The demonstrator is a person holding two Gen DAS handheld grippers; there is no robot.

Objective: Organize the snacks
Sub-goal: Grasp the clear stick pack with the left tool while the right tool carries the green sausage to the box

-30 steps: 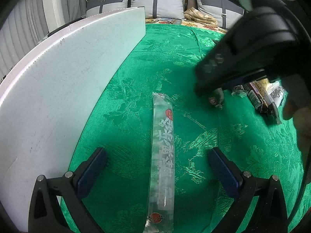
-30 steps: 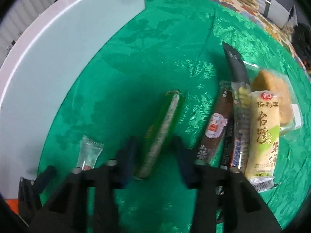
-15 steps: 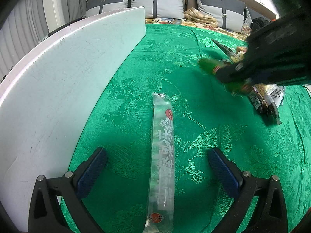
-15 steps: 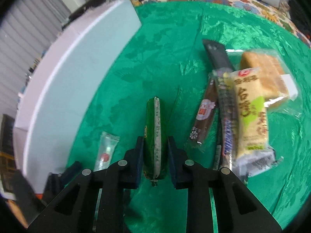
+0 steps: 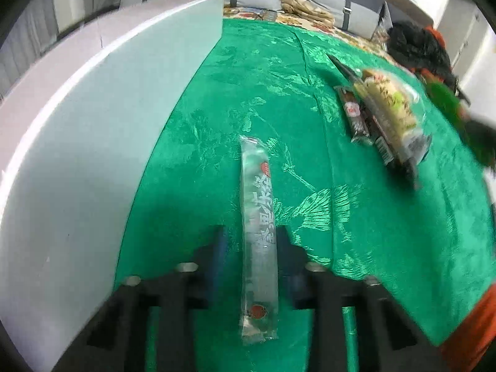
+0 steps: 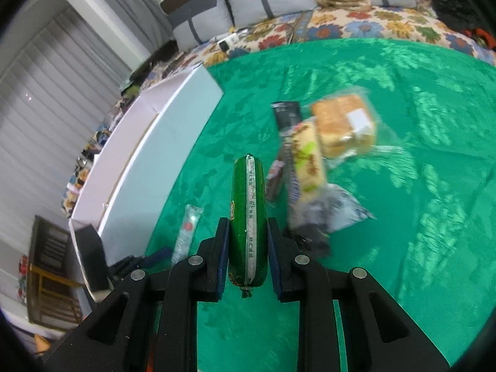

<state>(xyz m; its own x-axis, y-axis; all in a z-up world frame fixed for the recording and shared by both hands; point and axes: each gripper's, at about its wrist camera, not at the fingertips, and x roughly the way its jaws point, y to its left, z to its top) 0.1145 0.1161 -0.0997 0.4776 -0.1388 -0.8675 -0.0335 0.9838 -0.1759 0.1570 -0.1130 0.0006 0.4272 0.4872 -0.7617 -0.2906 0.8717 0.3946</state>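
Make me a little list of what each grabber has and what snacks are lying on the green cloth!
left gripper: jaws closed around the clear jelly stick, which lies on the green cloth
right gripper: jaws shut on the green sausage, lifted off the cloth
snack pile: bread pack, yellow rice cake bar and dark sticks, bunched together
white box: beside the cloth, on the left
background: grey pillows

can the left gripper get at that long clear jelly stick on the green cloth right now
Probably yes. The left gripper already straddles the clear jelly stick, a finger close on each side, nothing between them. The white box stands off to its left, the snack pile well to the right.
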